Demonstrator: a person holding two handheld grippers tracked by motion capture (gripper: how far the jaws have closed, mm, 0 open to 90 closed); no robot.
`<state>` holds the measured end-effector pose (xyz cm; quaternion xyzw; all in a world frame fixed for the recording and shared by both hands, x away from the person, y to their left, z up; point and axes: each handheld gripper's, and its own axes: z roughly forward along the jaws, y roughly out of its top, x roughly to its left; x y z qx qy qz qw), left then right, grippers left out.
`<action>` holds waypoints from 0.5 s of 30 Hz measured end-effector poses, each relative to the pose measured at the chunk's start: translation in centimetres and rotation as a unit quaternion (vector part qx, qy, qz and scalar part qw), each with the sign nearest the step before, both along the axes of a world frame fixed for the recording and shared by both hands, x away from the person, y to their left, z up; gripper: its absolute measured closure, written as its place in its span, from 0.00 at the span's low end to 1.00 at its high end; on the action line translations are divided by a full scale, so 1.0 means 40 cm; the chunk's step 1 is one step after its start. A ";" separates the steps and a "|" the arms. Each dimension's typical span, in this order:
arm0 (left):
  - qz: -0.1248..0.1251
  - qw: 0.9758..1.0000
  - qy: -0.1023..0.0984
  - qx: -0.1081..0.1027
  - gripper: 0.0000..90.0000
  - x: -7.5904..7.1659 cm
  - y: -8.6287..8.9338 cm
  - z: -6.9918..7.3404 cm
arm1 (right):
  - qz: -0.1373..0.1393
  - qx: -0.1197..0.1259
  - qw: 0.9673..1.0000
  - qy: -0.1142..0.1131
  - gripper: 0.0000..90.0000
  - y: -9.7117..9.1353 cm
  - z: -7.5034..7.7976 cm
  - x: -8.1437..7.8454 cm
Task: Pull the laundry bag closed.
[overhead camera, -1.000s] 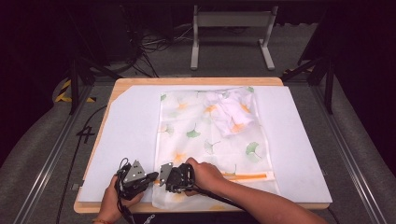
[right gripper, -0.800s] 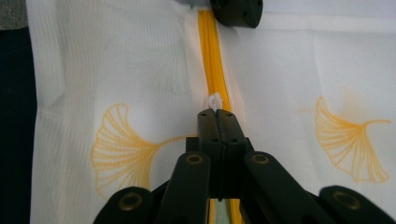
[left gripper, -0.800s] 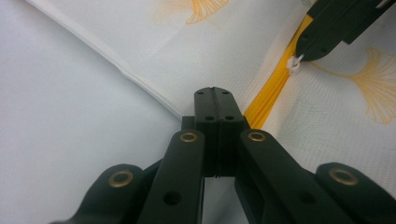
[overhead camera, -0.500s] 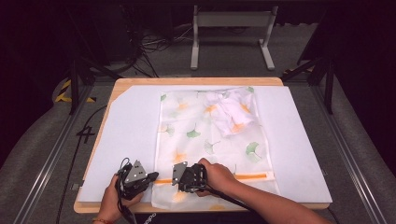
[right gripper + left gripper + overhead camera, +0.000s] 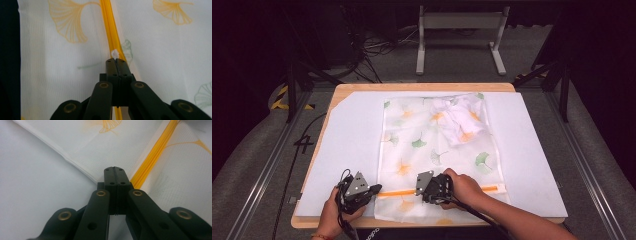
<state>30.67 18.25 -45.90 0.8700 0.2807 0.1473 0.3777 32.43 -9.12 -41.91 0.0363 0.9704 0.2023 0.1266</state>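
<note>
Zipper runs left-right across bag; slider seemingly in right gripper.

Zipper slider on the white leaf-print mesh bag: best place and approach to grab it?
Grip the small white pull tab on the orange zipper, coming in along the zipper line as the right gripper does. The tab sticks up from the flat white leaf-print mesh bag; the zipper itself lies too flat to pinch.
</note>
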 end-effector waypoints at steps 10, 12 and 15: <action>0.000 1.000 0.001 0.001 1.00 0.000 0.000 0.000 | -0.029 0.011 1.000 0.002 1.00 -0.095 0.004 0.004; -0.002 1.000 0.001 0.000 1.00 0.001 0.000 0.001 | -0.036 0.012 0.999 0.004 1.00 -0.110 0.003 0.003; -0.002 1.000 0.002 -0.002 1.00 0.002 0.002 0.000 | -0.047 0.018 0.999 0.006 1.00 -0.132 0.001 0.001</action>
